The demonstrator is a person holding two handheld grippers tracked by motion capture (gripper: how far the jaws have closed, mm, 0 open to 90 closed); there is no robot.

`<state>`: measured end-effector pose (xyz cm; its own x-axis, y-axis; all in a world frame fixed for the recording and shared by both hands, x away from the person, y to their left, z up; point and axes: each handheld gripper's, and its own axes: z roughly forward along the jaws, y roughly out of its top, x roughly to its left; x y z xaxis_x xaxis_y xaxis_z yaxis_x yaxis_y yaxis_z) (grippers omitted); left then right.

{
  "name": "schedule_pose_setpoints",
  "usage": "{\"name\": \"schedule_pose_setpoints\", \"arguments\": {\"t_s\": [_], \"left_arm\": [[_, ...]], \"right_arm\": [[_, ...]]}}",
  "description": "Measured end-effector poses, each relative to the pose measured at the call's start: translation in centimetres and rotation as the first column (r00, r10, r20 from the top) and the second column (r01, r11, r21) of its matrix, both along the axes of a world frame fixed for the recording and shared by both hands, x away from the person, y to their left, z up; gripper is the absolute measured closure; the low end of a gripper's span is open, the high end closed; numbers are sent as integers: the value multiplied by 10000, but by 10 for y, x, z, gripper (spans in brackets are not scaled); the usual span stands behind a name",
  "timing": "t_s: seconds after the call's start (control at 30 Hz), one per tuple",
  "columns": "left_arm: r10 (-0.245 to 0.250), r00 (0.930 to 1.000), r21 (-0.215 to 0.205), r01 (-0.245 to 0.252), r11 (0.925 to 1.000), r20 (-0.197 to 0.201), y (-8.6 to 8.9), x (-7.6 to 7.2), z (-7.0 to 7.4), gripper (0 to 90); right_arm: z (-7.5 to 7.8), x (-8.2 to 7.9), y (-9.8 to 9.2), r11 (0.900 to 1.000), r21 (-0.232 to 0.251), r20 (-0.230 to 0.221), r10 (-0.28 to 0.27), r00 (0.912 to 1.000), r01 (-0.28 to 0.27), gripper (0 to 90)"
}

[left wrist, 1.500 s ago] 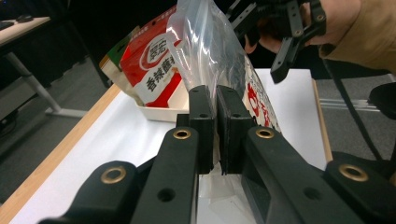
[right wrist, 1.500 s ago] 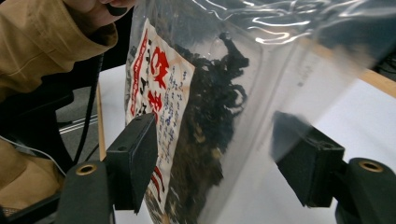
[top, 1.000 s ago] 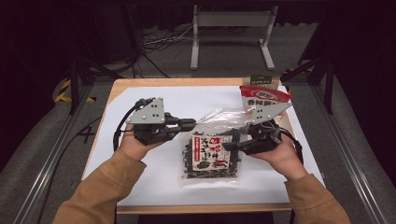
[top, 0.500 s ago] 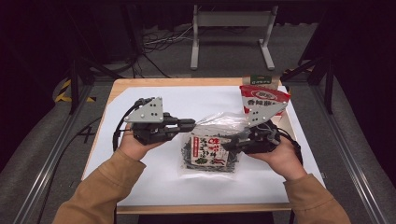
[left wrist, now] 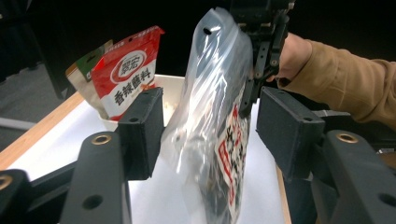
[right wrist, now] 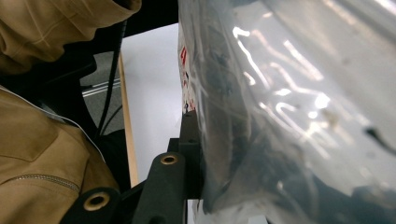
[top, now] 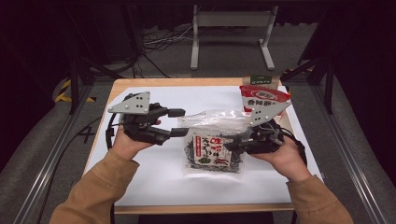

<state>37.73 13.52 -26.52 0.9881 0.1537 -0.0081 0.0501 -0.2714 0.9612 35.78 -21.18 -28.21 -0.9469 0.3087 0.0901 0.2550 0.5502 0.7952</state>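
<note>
Two grippers, one clear snack bag [top: 212, 148], one red pouch [top: 263, 98], one green pouch [top: 261, 80].

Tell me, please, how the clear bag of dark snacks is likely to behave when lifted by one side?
The clear bag looks crinkled and thin, so it probably flops. Its glossy film may slip between pads. With the left gripper open, the right gripper alone pinches it, so it may sag.

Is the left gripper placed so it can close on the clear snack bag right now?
Probably yes. The left gripper has just been opening, and the clear snack bag hangs between its jaws with nothing else in the gap, while the right gripper holds it.
</note>
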Motion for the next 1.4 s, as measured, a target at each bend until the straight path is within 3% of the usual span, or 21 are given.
{"name": "schedule_pose_setpoints", "arguments": {"t_s": [0.07,0.2,0.43,0.77,1.07,1.13,1.23,1.4], "left_arm": [[206,9998,107,-206,9997,-31,4,0,-4,380],[566,9980,-132,-570,9983,-269,16,4,-13,356],[1061,9931,-182,-1071,9941,-507,31,6,-24,338],[1425,9871,-44,-1432,9897,-735,41,2,-39,328],[2170,9725,72,-2172,9761,-846,53,3,-55,313],[2283,9683,45,-2290,9734,-1018,53,3,-59,311],[2486,9634,259,-2473,9686,-1003,54,4,-62,306],[2632,9593,306,-2615,9647,-1024,57,6,-66,290]], "right_arm": [[2,0,-3,10000,52,30,-64,10000,64,753],[7,-2,-12,9996,41,243,-291,9993,290,753],[19,-3,-30,9970,-61,521,-767,9957,771,752],[38,-5,-50,9917,-101,920,-1266,9877,1281,752],[51,-9,-59,9868,-226,1200,-1565,9804,1603,752],[54,-9,-62,9857,-212,1251,-1630,9787,1669,751],[57,-9,-64,9844,-191,1326,-1708,9763,1748,751],[64,-10,-70,9826,-128,1477,-1812,9723,1851,751]]}}
